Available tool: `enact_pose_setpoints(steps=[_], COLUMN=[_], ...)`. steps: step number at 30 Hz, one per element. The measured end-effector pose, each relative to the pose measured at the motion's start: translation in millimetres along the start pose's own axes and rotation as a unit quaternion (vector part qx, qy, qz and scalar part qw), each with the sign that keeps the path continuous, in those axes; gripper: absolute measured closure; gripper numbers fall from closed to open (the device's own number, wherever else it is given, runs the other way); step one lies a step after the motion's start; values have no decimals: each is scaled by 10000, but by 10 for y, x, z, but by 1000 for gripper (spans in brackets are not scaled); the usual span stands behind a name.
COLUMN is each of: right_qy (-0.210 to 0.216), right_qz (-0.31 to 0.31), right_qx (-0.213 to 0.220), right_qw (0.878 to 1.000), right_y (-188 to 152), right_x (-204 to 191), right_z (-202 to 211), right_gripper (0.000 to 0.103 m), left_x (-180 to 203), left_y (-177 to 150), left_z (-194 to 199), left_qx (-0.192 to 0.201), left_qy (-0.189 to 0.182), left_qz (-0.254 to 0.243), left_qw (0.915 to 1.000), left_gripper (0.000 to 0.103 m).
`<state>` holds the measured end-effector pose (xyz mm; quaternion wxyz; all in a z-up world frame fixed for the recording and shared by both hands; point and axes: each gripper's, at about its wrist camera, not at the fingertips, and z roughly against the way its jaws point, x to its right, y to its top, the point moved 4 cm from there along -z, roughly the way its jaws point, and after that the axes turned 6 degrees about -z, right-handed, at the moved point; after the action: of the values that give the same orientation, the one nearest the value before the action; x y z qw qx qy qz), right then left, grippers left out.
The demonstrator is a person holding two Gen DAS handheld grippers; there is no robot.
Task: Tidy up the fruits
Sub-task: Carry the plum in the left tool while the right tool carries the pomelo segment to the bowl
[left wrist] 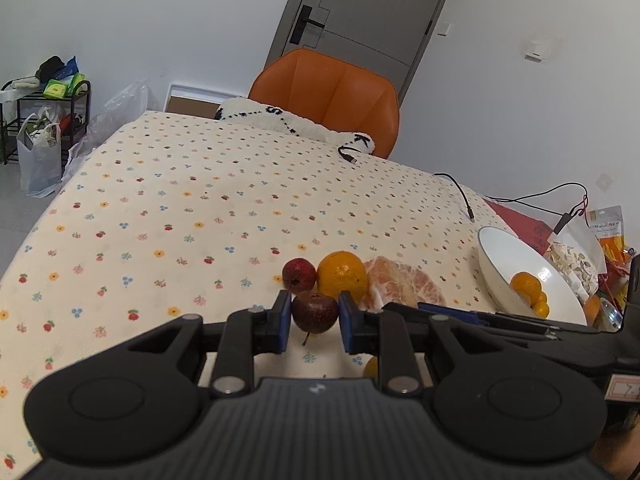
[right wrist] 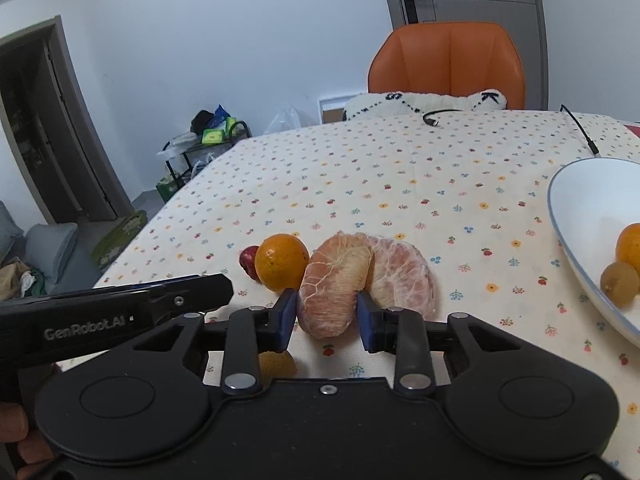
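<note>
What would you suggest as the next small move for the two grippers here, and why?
Probably lift both and carry them toward the white bowl: the left gripper is shut on the dark red fruit, and the right gripper pinches the peeled pomelo segment.

On the side of the left gripper (right wrist: pixel 116 316), seen from the right wrist view, grey letters read "GenRobot.AI"; the print on the snack packet (left wrist: pixel 608 226) is too small to read

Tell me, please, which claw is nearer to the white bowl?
Right. The right claw grips the peeled pomelo segment, just left of the white bowl; the left claw, shut on a dark red fruit, sits farther left.
</note>
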<state>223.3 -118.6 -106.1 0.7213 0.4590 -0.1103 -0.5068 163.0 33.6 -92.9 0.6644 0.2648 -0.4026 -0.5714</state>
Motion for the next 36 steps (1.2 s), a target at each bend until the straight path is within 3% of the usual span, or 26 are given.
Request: enact_pose_setpoints(steps=[13,36], right_qy=[64,-412], right_qz=[-229,-678], right_qx=[361,876], right_qw=[9991,9930], right_y=[113,162], right_x=[238,875], right_z=[380,922], right_gripper=[73,73], left_x=[362,1051], left_y=[116,204], left_z=[-17,-117], left_qx=[110,180], left_qy=[-140,-595], left_qz=[-283,-795], left_qw=[9994,9949], left_gripper=[80,80])
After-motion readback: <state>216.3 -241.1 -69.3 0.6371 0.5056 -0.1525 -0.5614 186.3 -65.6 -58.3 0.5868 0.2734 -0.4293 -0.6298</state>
